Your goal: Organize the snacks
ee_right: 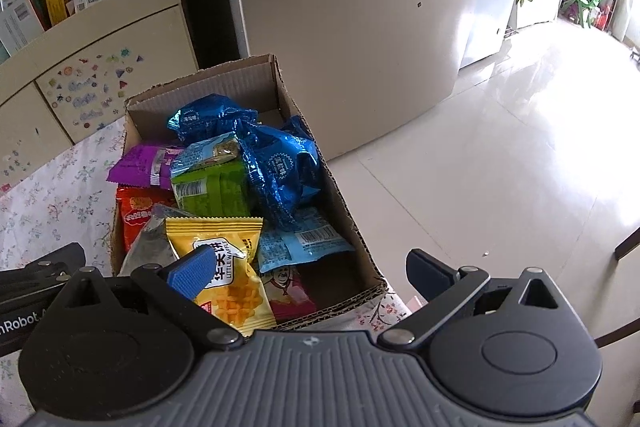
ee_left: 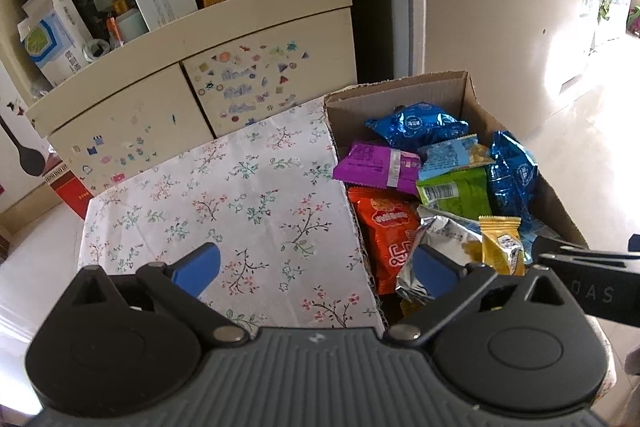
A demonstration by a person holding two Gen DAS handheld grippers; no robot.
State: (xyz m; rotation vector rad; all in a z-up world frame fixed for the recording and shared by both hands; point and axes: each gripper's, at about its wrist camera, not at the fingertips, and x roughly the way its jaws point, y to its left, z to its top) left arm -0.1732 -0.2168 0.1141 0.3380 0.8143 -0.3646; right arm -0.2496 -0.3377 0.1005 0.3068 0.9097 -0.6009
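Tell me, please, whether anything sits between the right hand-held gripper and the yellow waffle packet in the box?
Nothing visible does: the right hand-held gripper is open above the yellow waffle packet, which lies on top of the pile in the cardboard box.

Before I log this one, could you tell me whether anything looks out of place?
Nothing is spilled. The snack packets lie jumbled inside the cardboard box, the yellow waffle packet on top, and the box's near rim looks ragged. Both grippers are open.

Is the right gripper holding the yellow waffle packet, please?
No: the right gripper is open and holds nothing, with the yellow waffle packet lying in the box under its left finger.
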